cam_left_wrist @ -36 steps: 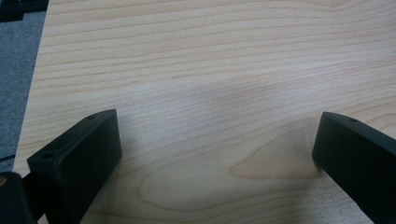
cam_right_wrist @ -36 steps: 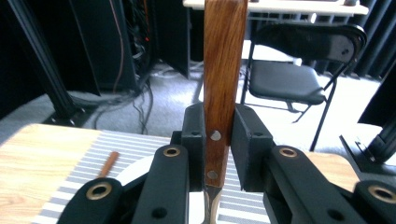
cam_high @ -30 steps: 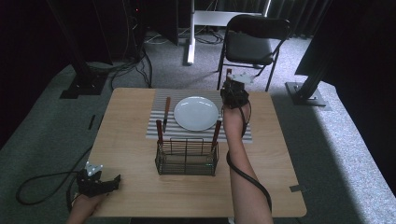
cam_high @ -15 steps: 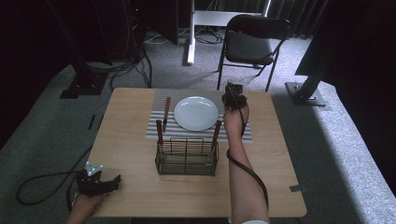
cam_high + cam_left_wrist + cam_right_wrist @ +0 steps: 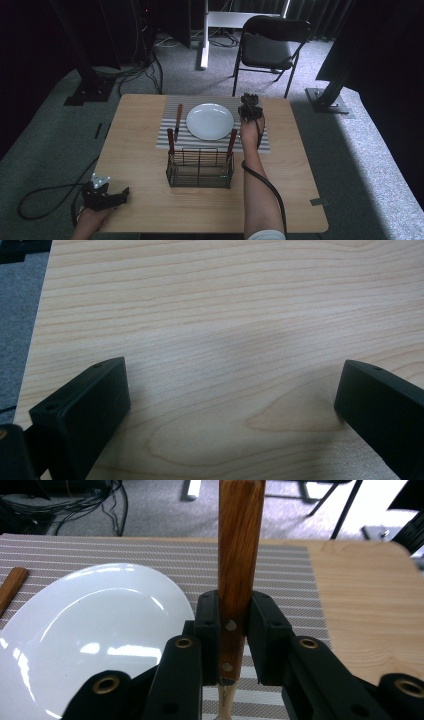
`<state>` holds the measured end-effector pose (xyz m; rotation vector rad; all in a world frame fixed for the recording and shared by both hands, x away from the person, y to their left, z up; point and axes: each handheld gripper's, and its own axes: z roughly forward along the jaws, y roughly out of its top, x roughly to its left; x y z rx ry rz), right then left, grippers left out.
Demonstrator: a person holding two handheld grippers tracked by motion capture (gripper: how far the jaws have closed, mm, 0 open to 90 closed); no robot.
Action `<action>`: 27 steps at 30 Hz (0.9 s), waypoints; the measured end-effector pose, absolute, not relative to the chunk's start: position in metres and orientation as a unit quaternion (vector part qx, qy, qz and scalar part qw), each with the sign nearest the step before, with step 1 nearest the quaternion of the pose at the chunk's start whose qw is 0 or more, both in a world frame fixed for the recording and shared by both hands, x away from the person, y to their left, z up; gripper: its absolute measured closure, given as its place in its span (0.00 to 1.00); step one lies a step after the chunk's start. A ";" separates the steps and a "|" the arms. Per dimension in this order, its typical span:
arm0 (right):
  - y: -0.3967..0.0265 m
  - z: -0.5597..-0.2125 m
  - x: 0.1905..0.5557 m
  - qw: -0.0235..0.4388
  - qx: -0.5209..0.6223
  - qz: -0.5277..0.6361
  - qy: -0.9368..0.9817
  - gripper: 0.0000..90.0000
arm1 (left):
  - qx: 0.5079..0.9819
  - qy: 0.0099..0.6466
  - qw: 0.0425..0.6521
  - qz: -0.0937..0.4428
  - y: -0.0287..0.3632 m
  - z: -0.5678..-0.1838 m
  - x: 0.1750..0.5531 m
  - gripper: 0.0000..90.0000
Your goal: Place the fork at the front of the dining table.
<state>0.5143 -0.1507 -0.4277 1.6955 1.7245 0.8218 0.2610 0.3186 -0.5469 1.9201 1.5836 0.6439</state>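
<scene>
The right gripper (image 5: 250,107) hangs over the striped placemat (image 5: 170,107), just to the right of the white plate (image 5: 210,121), and its jaws are clamped tight on the wooden handle of a piece of cutlery (image 5: 239,555). In the right gripper view (image 5: 234,630) the handle stands up between the two black pads, with its two metal rivets showing just at the grip, and a pale metal shank runs down out of sight below; which kind of utensil it is I cannot tell. The plate (image 5: 90,640) lies close beside it to the left, on the mat (image 5: 280,575). Left of the plate a knife (image 5: 178,120) lies on the mat. Nearer the person, a wire basket (image 5: 200,167) stands on the wooden table (image 5: 140,165), with two more wooden handles sticking up from its far corners. The left gripper (image 5: 102,192) rests at the near left corner of the table, well apart from all this. In the left gripper view (image 5: 230,405) its jaws stand wide, with only bare wood grain (image 5: 225,315) between them.
</scene>
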 end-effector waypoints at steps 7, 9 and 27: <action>-0.152 -0.438 0.529 0.285 0.638 0.291 0.653 0.84 | 0.717 0.591 0.281 0.240 0.319 -0.547 0.261 0.01; -0.153 -0.439 0.532 0.284 0.640 0.289 0.653 0.84 | 0.717 0.591 0.281 0.240 0.319 -0.547 0.261 0.01; -0.150 -0.469 0.583 0.248 0.666 0.235 0.663 0.85 | 0.717 0.591 0.282 0.240 0.319 -0.547 0.260 0.01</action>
